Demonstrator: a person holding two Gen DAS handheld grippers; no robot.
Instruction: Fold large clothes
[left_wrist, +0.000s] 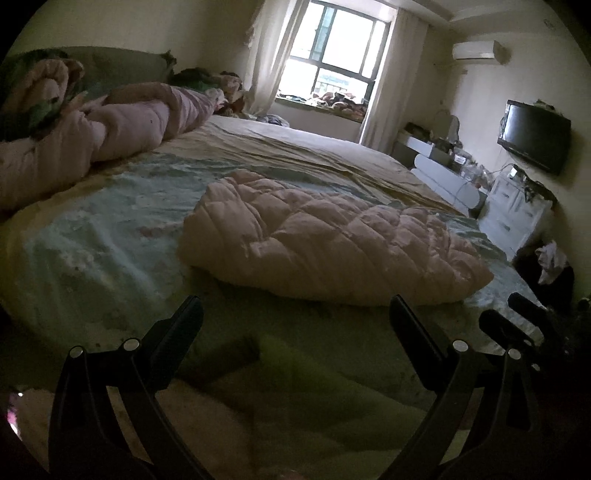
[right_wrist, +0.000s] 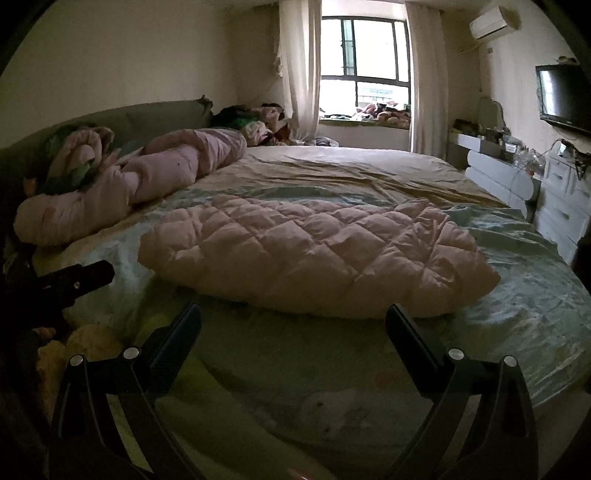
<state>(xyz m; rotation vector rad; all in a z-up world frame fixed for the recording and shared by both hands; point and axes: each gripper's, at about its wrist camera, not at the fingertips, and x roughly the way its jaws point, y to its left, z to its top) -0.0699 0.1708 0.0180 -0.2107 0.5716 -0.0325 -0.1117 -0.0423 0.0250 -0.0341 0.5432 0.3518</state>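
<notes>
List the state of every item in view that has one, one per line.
Left gripper: open, empty.
Right gripper: open, empty.
Pink quilted garment: lying folded on the bed, untouched.
Pink duvet: bunched up beside the headboard.
Bedsheet: spread out, wrinkled.
Curtains: drawn apart.
Television: screen dark.

Both views are dim. Daylight enters only through the far window (left_wrist: 332, 55), which glares white. The near bed (right_wrist: 295, 369) lies in soft, blurry shadow. Fisheye bending curves the edges, and the corners go black.
</notes>
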